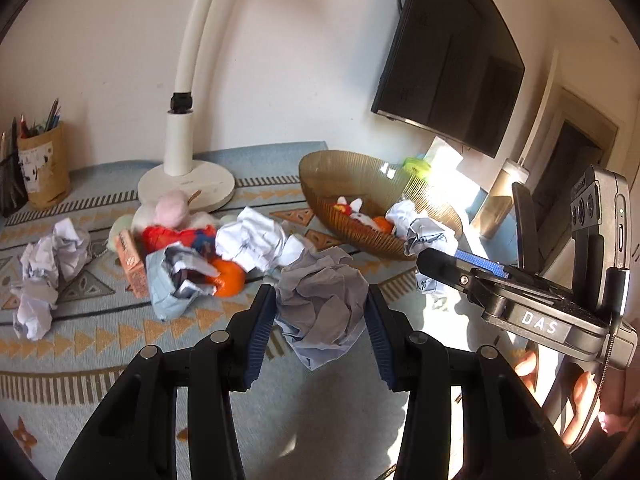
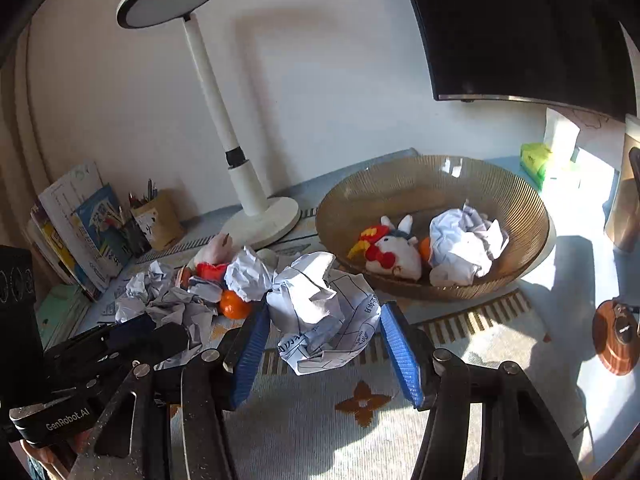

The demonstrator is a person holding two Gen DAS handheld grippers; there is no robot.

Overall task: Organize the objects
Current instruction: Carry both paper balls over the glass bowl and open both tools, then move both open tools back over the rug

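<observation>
My left gripper point(image 1: 322, 312) is shut on a grey crumpled paper ball point(image 1: 324, 300), held just above the patterned cloth. In the right wrist view my right gripper point(image 2: 324, 332) is shut on a white crumpled sheet with printed lines point(image 2: 320, 308), both blue pads against it. The amber ribbed bowl point(image 2: 440, 172) behind it holds a white-and-red plush toy point(image 2: 394, 252), an orange and a paper ball point(image 2: 464, 248). To the left lies a pile of more crumpled paper point(image 1: 252, 240), an orange point(image 1: 230, 278), a red toy point(image 1: 168, 236) and a small carton point(image 1: 130, 260).
A white desk lamp point(image 2: 260, 220) stands at the back against the wall. A pencil holder point(image 1: 44, 168) and books point(image 2: 80, 224) are at the far left. A dark screen point(image 1: 448, 60) hangs at upper right. A round brown object point(image 2: 616, 336) lies at the right.
</observation>
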